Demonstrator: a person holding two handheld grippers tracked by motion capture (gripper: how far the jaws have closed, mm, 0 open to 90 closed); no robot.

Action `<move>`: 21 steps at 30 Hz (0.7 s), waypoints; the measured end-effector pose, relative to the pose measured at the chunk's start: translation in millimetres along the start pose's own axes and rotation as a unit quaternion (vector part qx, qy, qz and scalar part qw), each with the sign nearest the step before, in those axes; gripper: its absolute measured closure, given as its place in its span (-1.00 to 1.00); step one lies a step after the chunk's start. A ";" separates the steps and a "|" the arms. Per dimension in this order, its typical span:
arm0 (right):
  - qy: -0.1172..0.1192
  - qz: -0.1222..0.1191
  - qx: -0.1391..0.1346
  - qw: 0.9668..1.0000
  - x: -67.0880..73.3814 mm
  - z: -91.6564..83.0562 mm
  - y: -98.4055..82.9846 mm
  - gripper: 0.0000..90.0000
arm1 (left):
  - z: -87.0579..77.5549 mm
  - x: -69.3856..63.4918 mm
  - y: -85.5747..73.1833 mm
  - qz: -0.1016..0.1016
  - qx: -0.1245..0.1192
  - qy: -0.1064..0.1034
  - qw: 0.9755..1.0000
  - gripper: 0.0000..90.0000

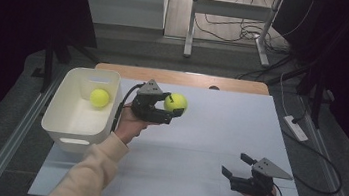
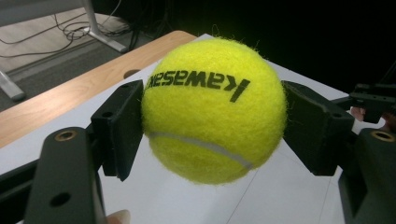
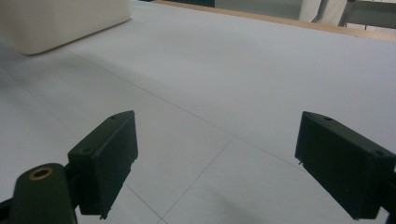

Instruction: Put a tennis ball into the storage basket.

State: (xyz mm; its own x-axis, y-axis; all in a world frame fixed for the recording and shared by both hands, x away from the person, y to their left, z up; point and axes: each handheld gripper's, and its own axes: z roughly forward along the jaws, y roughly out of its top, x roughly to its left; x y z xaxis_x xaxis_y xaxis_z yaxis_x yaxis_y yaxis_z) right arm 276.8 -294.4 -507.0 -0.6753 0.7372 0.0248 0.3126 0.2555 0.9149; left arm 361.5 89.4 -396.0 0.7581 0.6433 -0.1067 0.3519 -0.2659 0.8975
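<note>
Item one: yellow tennis ball [image 1: 176, 102], held clear of the surface between the two black jaws of the left gripper [image 1: 174, 105], just past the 3 o'clock wall of the bin, above the upper-left part of the sheet. In the left gripper view the ball [image 2: 212, 109] sits squarely between the pads, one pressed to its 9 o'clock flank and one to its 3 o'clock flank; black "Kawasaki" lettering reads upside down across its upper half, with a pale seam curving below. The jaws are drawn in on the ball and grip it firmly. Item two: second yellow tennis ball [image 1: 99, 98], lying inside the white plastic bin [image 1: 74, 127], toward its far 1 o'clock corner. The bin stands at the 9 o'clock edge of the table, partly overlapping the sheet. Item three: right gripper [image 1: 235, 166], at about 5 o'clock on the sheet, well apart from the left gripper, held in a hand at the near edge. In the right gripper view its jaws stand wide apart with nothing between them; bare sheet lies under them. Item four: white sheet [image 1: 218, 133] covering most of the wooden table [image 1: 185, 78], whose bare strip shows at 12 o'clock. Item five: cream sleeve [image 1: 90, 173] entering from 6 o'clock, leading to the left gripper.
</note>
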 end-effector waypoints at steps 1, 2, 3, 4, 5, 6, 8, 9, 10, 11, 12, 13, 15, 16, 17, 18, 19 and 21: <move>0.000 0.000 0.000 1.000 -0.2 0.0 0.0 -0.71 | -2.4 0.6 0.4 0.000 0.000 0.002 1.000 -0.39; -0.001 0.000 -0.001 1.000 -0.4 0.0 0.0 -0.71 | -4.2 1.0 0.6 0.000 -0.003 0.003 1.000 -0.39; -0.001 0.001 0.000 1.000 -0.3 -0.1 -0.1 -0.71 | -7.0 1.6 0.9 0.000 -0.004 0.006 1.000 -0.39; -0.001 0.001 0.000 1.000 -0.3 0.0 -0.1 -0.71 | -7.0 1.6 0.9 0.000 -0.004 0.006 1.000 -0.39; -0.001 0.000 0.000 1.000 -0.3 0.1 -0.2 -0.71 | -11.6 2.4 1.3 -0.002 -0.009 0.009 1.000 -0.39; -0.001 0.000 0.000 1.000 -0.3 0.1 -0.2 -0.71 | -11.6 2.4 1.3 -0.002 -0.009 0.009 1.000 -0.39; 0.000 0.000 0.001 1.000 0.0 0.3 -0.2 -0.71 | -17.2 4.0 1.6 -0.003 -0.015 0.014 1.000 -0.39; 0.000 0.000 0.001 1.000 0.1 0.3 -0.2 -0.71 | -18.9 4.5 1.6 -0.004 -0.016 0.015 1.000 -0.39; 0.000 0.000 0.001 1.000 0.1 0.2 -0.2 -0.71 | -22.1 5.7 1.5 -0.005 -0.019 0.018 1.000 -0.39; 0.000 0.000 0.000 1.000 0.1 0.1 -0.2 -0.71 | -22.1 5.7 1.5 -0.005 -0.019 0.018 1.000 -0.39; 0.000 0.000 0.001 1.000 0.1 0.1 -0.2 -0.71 | -26.5 7.3 1.4 -0.006 -0.022 0.022 0.999 -0.39; 0.000 0.000 0.001 1.000 0.1 0.2 -0.2 -0.71 | -28.0 7.7 1.4 -0.008 -0.024 0.023 0.999 -0.39; 0.000 -0.001 0.002 1.000 0.2 0.2 -0.2 -0.71 | -31.0 8.7 1.2 -0.008 -0.026 0.026 0.999 -0.39; 0.000 -0.001 0.002 1.000 0.2 0.2 -0.2 -0.71 | -33.7 9.7 1.0 -0.010 -0.028 0.028 0.999 -0.39; 0.000 -0.001 0.001 1.000 0.3 0.3 -0.3 -0.71 | -36.5 11.0 0.7 -0.010 -0.030 0.030 0.999 -0.39; -0.001 -0.001 0.002 1.000 0.3 0.3 -0.3 -0.71 | -38.7 12.1 0.3 -0.010 -0.032 0.033 0.999 -0.39; 0.000 0.000 0.001 1.000 0.3 0.3 -0.4 -0.71 | -40.8 13.2 -0.1 -0.012 -0.034 0.035 0.999 -0.39; 0.000 0.000 0.001 1.000 0.3 0.4 -0.3 -0.71 | -44.5 14.9 -0.9 -0.016 -0.037 0.038 0.998 -0.39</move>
State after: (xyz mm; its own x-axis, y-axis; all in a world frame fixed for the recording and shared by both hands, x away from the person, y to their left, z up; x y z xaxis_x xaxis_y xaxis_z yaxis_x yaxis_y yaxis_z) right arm 276.8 -294.0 -507.4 -0.6751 0.7373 0.0237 0.3129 0.2571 0.9143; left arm 348.0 131.2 -379.4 0.7021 0.7044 -0.1044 0.3306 -0.1926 0.9239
